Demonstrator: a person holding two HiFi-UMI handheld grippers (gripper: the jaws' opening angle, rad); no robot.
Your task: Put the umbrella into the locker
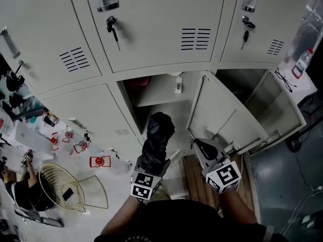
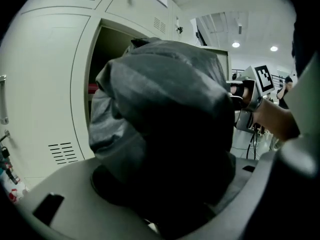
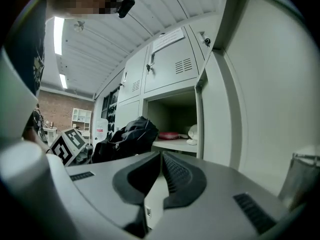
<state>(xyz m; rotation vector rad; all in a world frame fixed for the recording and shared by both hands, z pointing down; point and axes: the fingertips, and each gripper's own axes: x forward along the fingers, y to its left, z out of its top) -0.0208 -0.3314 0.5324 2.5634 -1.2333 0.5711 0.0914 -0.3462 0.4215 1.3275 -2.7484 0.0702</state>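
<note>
A black folded umbrella (image 1: 157, 137) points at the open locker compartment (image 1: 161, 92), its tip just in front of the opening. My left gripper (image 1: 150, 166) is shut on its lower end, and the dark fabric (image 2: 165, 114) fills the left gripper view and hides the pads. My right gripper (image 1: 204, 147) hovers to the right, beside the open locker door (image 1: 222, 115), its jaws shut with nothing between them (image 3: 161, 156). The right gripper view shows the umbrella (image 3: 127, 136) to the left of the compartment (image 3: 172, 116).
A red item (image 3: 168, 135) and a white item (image 3: 192, 131) lie on the compartment's shelf. A second door (image 1: 275, 102) stands open at right. Keys (image 1: 112, 26) hang in the upper locks. A wire basket (image 1: 60, 185) lies at lower left, and wooden slats (image 1: 194, 178) lie below.
</note>
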